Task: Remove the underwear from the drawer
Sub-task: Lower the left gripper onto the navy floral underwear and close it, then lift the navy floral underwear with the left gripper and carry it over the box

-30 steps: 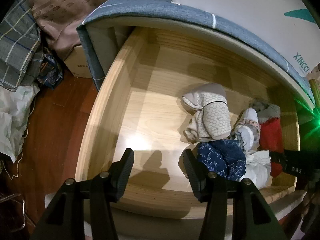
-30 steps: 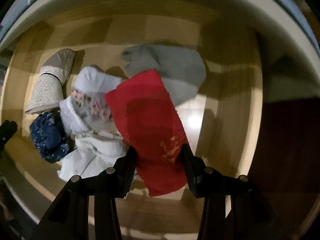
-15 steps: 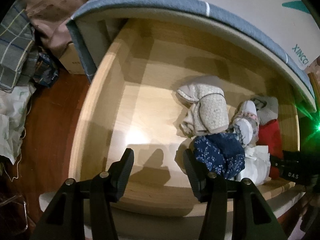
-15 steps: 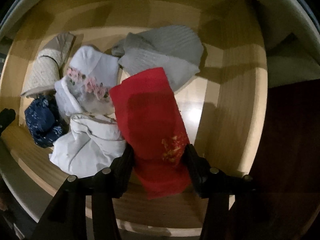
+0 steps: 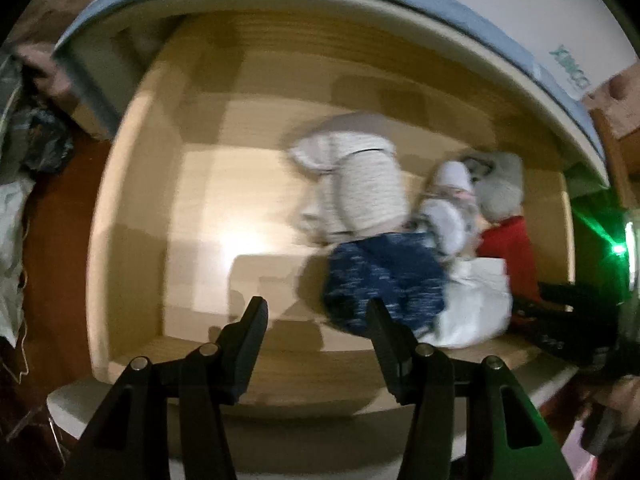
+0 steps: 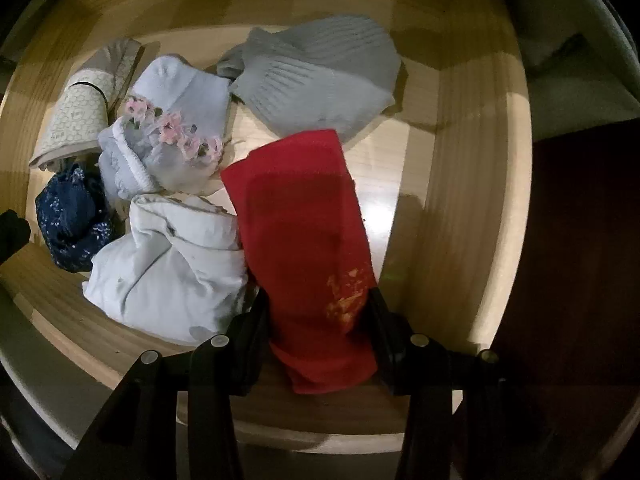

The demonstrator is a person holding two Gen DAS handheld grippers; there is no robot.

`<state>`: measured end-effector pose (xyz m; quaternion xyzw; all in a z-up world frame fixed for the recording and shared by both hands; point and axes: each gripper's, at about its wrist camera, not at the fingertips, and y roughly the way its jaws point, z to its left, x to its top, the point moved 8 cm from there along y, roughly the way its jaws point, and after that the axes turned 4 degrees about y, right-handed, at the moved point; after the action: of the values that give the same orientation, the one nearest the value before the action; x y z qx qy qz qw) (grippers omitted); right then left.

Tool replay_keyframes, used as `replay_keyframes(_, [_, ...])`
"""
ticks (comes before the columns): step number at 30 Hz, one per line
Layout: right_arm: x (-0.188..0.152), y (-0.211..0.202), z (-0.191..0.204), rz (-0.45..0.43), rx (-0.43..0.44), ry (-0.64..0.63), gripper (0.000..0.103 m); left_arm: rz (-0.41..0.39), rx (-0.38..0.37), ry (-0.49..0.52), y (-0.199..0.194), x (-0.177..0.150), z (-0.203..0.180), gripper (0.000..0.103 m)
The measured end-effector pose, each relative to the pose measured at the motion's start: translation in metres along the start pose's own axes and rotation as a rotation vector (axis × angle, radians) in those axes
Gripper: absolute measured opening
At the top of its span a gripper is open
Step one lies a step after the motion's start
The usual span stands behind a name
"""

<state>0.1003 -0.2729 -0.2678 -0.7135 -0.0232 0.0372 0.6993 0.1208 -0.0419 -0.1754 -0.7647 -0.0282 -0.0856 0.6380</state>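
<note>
Several folded garments lie in the right part of an open wooden drawer (image 5: 132, 208). In the right wrist view my right gripper (image 6: 318, 296) points straight down over a red piece of underwear (image 6: 300, 232). Its jaws are closing, with the red cloth lying flat between the fingers and not bunched. Around it lie a white piece (image 6: 168, 264), a pale one with pink flowers (image 6: 176, 136), a grey ribbed one (image 6: 320, 80), a beige patterned one (image 6: 76, 120) and a navy one (image 6: 72, 224). My left gripper (image 5: 316, 306) hangs open over the drawer's front, holding nothing. The navy piece (image 5: 384, 276) sits just beyond its right finger.
A blue-edged mattress (image 5: 440, 12) overhangs the back of the drawer. Clothes and bags (image 5: 12, 220) lie on the dark wooden floor (image 5: 52, 240) to the left. The drawer's left half is bare wood. The right gripper's black body (image 5: 568, 320) shows at the drawer's right front.
My right gripper has sunk closer to the red piece, which now fills more of the gap between its fingers. My left gripper has drifted and tilted toward the garments; its view is blurred.
</note>
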Motion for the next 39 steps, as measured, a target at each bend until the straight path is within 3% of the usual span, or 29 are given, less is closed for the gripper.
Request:
replay_keyframes(8, [-0.023, -0.001, 0.011, -0.023, -0.002, -0.016, 0.045, 0.061, -0.006, 0.084, 0.006, 0.019, -0.041, 0.058])
replay_keyframes(16, [-0.024, 0.000, 0.013, -0.031, -0.002, -0.026, 0.046, 0.168, -0.028, 0.045, 0.031, 0.027, -0.057, 0.062])
replay_keyframes(20, [-0.028, -0.003, 0.013, -0.035, 0.000, -0.030, 0.046, 0.198, 0.015, 0.066, 0.046, 0.030, -0.060, 0.063])
replay_keyframes(27, [-0.030, -0.008, 0.009, -0.035, -0.001, -0.031, 0.046, 0.255, 0.100, 0.067, 0.067, 0.030, -0.052, 0.063])
replay_keyframes(36, [-0.031, -0.010, 0.012, -0.040, -0.007, -0.031, 0.047, 0.290, 0.131, 0.053, 0.075, 0.031, -0.033, 0.063])
replay_keyframes(39, [-0.031, -0.010, 0.012, -0.038, -0.011, -0.032, 0.047, 0.285, 0.139, 0.049, 0.071, 0.029, -0.021, 0.057])
